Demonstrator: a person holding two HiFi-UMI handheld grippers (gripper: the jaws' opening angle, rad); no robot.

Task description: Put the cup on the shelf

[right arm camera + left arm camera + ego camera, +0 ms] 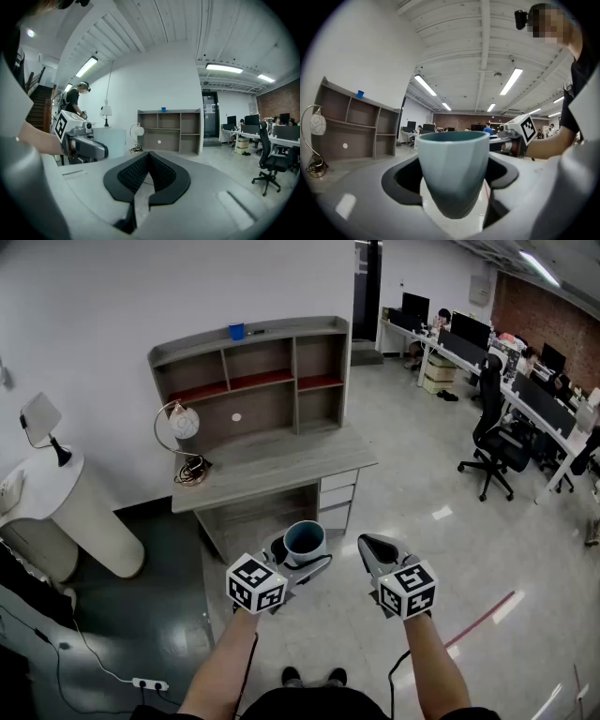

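A teal cup [304,539] stands upright between the jaws of my left gripper [302,557], which is shut on it; in the left gripper view the cup [453,171] fills the middle. My right gripper [377,547] hangs beside it with its jaws shut and nothing between them; its black pads [149,173] meet. The grey shelf unit [251,376] stands on a desk [272,463] against the wall, some way ahead of both grippers. The shelf [169,131] also shows far off in the right gripper view, and the shelf [351,126] at the left of the left gripper view.
A small blue cup [236,331] sits on the shelf's top board. A round lamp [185,424] with a coiled cable stands on the desk's left end. A white cylinder stand [82,507] is at the left. Office desks and a black chair [495,437] fill the right.
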